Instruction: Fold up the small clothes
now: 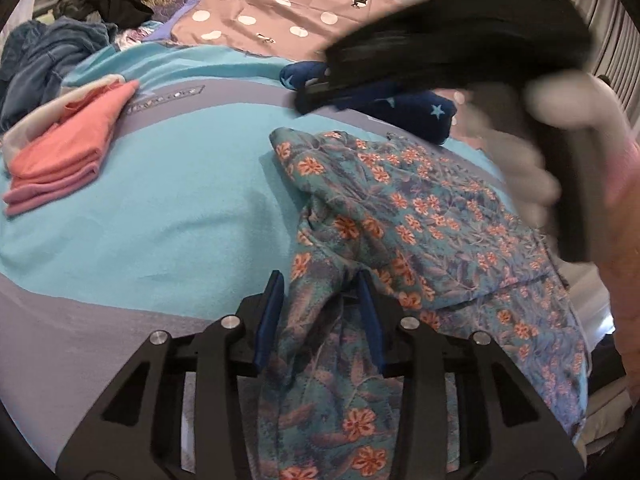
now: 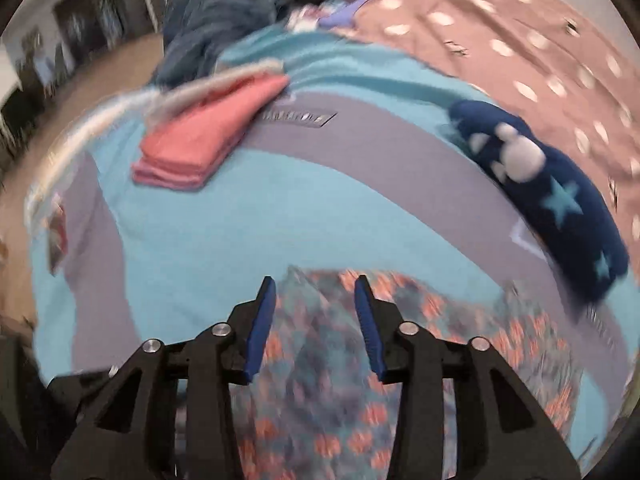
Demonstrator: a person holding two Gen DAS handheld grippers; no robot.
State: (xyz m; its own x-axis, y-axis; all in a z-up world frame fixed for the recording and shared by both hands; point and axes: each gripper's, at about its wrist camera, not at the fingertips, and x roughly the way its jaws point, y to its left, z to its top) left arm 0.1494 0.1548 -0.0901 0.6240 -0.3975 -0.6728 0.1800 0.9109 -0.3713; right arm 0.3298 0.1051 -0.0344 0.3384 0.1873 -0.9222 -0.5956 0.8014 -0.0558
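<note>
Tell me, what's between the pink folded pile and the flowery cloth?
Only bare turquoise blanket lies between the pink pile and the flowery cloth, clearest in the left wrist view.

soft, even indoor light, no hard shadows or glare. the left wrist view is mostly sharp, but the right tongs (image 1: 460,40) smear across its upper right. the right wrist view is motion-blurred throughout; the floral garment (image 2: 320,360) blurs. fisheye curvature bends both views, with dark corners.

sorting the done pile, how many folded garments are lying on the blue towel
2: the pink folded stack at the far left, and the navy star-print piece at the far right edge. More may be hidden behind the right gripper.
</note>
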